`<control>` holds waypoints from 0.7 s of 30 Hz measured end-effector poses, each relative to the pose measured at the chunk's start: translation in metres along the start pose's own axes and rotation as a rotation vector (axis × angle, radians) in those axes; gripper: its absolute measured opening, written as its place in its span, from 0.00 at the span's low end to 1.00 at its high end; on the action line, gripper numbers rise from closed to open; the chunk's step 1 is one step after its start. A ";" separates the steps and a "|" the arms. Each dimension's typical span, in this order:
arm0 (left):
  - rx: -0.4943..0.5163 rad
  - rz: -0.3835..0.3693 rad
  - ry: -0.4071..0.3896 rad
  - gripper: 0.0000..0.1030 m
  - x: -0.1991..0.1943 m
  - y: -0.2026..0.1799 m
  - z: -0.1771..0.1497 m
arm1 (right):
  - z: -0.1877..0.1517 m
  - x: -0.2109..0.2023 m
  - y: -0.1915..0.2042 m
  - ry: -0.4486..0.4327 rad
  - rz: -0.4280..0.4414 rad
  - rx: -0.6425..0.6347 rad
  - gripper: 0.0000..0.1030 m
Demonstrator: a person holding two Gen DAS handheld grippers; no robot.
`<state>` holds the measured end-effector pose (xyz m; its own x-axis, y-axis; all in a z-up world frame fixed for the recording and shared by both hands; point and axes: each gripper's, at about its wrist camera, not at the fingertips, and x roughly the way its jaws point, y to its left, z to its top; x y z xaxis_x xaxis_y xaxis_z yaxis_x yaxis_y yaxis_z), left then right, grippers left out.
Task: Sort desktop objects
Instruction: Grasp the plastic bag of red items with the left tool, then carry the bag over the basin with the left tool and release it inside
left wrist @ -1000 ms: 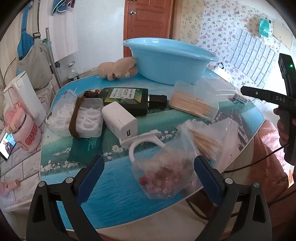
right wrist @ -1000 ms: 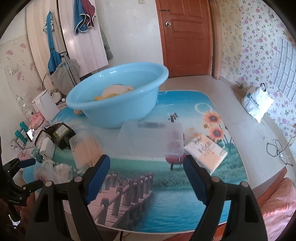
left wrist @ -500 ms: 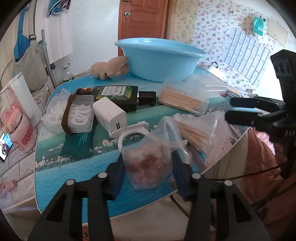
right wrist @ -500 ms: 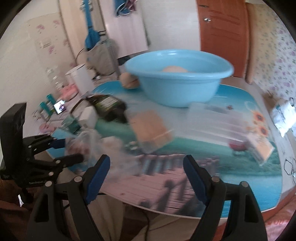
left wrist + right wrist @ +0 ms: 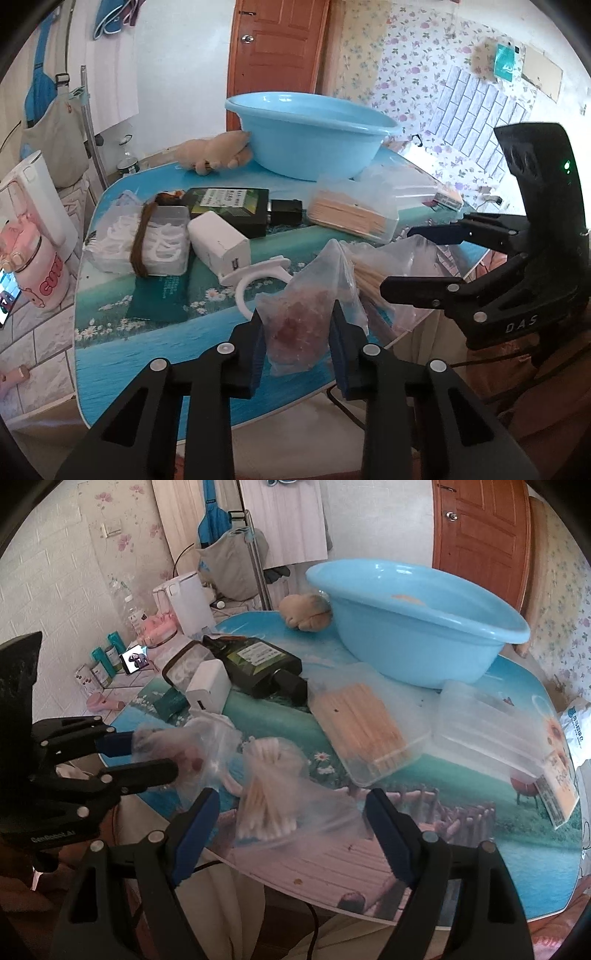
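A clear bag of red pieces [image 5: 306,284] stands near the table's front edge. My left gripper [image 5: 297,314] is closing on it, and both pads press its sides; it also shows in the right wrist view, left gripper [image 5: 153,755] on the bag [image 5: 188,753]. Just right of it lies a clear bag of cotton swabs [image 5: 266,797]. My right gripper [image 5: 291,794] stands open with that bag between its fingers, pads apart from it. A light blue basin [image 5: 310,151] sits at the back of the table.
On the printed table [image 5: 122,354] lie a floss-pick box [image 5: 162,240], a white charger [image 5: 218,240], a black bottle [image 5: 229,210], a white ring holder [image 5: 251,280], a toothpick box [image 5: 365,723] and a clear lidded box [image 5: 480,723]. A plush toy [image 5: 214,155] leans on the basin.
My left gripper went from wide open to closed on the bag of red pieces, which now stands pinched upright. My right gripper swung left from the table's right side to the cotton swab bag.
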<state>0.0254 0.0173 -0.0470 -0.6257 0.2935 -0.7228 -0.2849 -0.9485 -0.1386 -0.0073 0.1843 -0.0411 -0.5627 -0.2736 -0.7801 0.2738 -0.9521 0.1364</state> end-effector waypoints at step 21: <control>-0.023 0.041 -0.035 0.28 -0.017 0.003 0.010 | 0.003 -0.032 -0.001 -0.083 0.064 -0.032 0.21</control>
<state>0.0273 0.0103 -0.0282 -0.6613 0.2581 -0.7043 -0.2421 -0.9621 -0.1254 0.0083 0.1936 -0.0140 -0.6058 -0.3455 -0.7167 0.3352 -0.9278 0.1640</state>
